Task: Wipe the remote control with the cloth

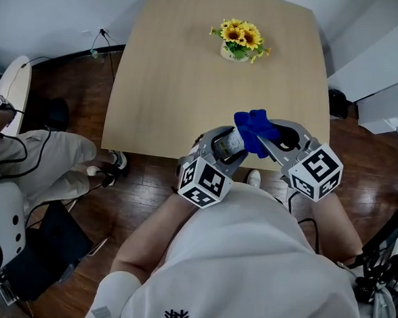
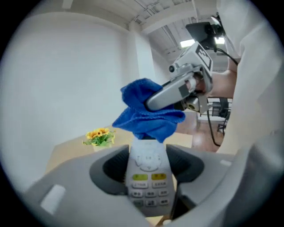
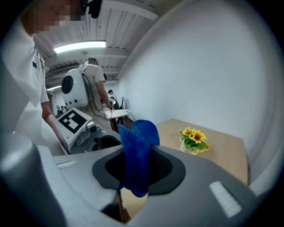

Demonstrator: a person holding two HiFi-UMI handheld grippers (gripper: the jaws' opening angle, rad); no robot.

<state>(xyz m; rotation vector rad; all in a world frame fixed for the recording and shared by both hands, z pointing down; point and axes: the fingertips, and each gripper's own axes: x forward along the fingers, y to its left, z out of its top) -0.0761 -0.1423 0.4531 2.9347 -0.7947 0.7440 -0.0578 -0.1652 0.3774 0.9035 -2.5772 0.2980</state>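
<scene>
My left gripper (image 1: 230, 145) is shut on a pale grey remote control (image 2: 147, 175) with yellow and white buttons, held lengthwise between the jaws. In the head view the remote (image 1: 231, 142) shows at the table's near edge. My right gripper (image 1: 274, 138) is shut on a bunched blue cloth (image 1: 254, 130). In the right gripper view the cloth (image 3: 136, 155) stands pinched between the jaws. The cloth (image 2: 146, 114) rests over the far end of the remote, with the right gripper (image 2: 177, 95) behind it.
A light wooden table (image 1: 184, 79) carries a small pot of sunflowers (image 1: 240, 41) at its far side. Another person sits at the left (image 1: 35, 164). A white cabinet (image 1: 388, 73) stands at the right. Dark wooden floor (image 1: 142, 192) surrounds the table.
</scene>
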